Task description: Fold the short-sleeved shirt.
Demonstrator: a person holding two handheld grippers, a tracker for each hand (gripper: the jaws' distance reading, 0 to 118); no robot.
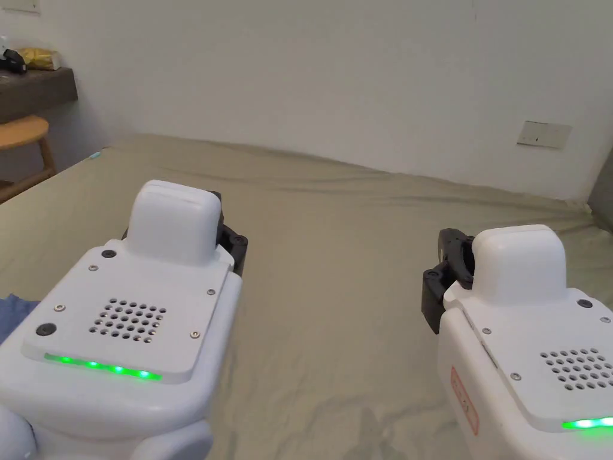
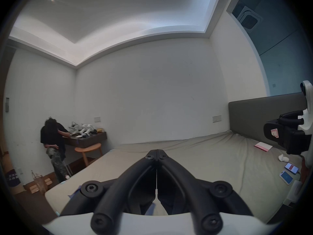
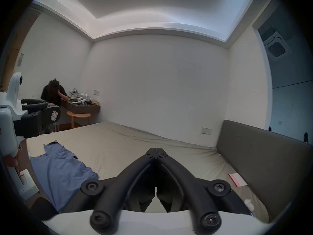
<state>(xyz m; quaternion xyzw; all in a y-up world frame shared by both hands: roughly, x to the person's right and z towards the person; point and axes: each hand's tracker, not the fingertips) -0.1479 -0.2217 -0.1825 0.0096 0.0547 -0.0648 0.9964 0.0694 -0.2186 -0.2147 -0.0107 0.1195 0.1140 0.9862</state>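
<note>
A blue short-sleeved shirt (image 3: 62, 169) lies spread on the beige bed sheet (image 3: 135, 147) near the bed's left edge; a corner of the shirt (image 1: 15, 311) peeks out at the far left of the head view. Above the sheet, my left gripper (image 2: 157, 152) is shut with its jaws pressed together and nothing between them. My right gripper (image 3: 155, 151) is shut and empty too, held over bare sheet to the right of the shirt. Both white gripper bodies (image 1: 149, 299) fill the lower head view, so their jaws are mostly hidden there.
A grey headboard (image 3: 264, 155) runs along the bed's right side, with a pink booklet (image 3: 237, 180) and two phones (image 2: 288, 172) near it. A person (image 2: 52, 142) bends over a dark wall shelf (image 2: 86, 140) at the far left, beside a wooden stool (image 2: 88, 149).
</note>
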